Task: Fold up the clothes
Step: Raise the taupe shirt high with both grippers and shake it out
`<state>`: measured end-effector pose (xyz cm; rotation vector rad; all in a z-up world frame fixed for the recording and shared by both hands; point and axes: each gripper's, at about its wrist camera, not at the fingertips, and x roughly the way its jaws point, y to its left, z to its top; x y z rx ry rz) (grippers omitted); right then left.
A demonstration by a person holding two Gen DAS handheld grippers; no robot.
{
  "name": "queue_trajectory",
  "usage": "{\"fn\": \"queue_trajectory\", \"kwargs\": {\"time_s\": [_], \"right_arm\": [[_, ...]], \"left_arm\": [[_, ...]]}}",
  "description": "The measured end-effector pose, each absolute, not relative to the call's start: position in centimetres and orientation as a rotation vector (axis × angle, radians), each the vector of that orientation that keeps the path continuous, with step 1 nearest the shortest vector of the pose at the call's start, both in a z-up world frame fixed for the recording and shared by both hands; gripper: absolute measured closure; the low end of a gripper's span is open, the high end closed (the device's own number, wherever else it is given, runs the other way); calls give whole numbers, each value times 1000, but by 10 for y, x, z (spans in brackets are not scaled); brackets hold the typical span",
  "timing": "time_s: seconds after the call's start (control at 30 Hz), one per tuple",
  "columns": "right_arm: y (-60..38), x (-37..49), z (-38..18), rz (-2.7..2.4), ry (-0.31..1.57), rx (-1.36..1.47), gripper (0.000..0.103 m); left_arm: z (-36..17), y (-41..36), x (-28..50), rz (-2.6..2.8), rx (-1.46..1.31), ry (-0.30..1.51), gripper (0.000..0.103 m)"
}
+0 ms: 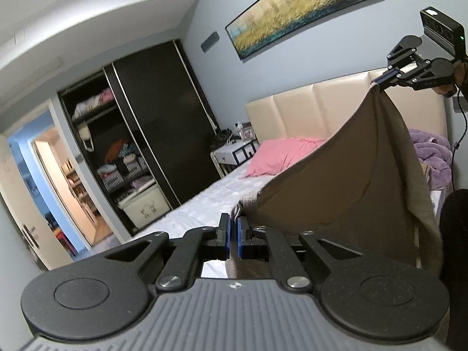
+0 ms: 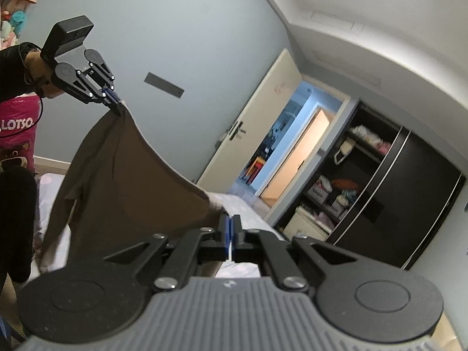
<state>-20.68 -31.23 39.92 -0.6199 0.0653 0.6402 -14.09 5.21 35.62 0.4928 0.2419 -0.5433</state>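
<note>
Shirt (image 1: 345, 187) hangs stretched between my claws above the bed (image 1: 204, 201): left claw (image 1: 233, 231) pinches one corner at lower centre, right claw (image 1: 380, 83) apparently clamps the other, upper right.

It was a bedroom in a home. A bed (image 1: 201, 201) with a white cover stood against a padded cream headboard (image 1: 307, 108), a pink pillow (image 1: 280, 155) lying on it. Beside it sat a small nightstand (image 1: 234, 155). A dark sliding wardrobe (image 1: 140, 134) stood partly open — folded clothes and baskets on its shelves. A long landscape painting (image 1: 301, 8) hung on the pale blue wall, and an open door (image 2: 257, 134) led to a lit hallway.
</note>
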Motion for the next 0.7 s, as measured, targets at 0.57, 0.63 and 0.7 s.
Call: {"fn": "queue_trajectory", "kwargs": {"time_s": [0.57, 0.63, 0.7], "right_arm": [[-289, 124, 194, 633, 509, -544, 102], [-284, 168, 159, 625, 559, -541, 102], [-278, 203, 121, 617, 606, -552, 102]], "left_arm": [[136, 70, 179, -554, 311, 668, 100], [102, 74, 213, -543, 298, 713, 100], [69, 77, 248, -532, 285, 759, 100]]}}
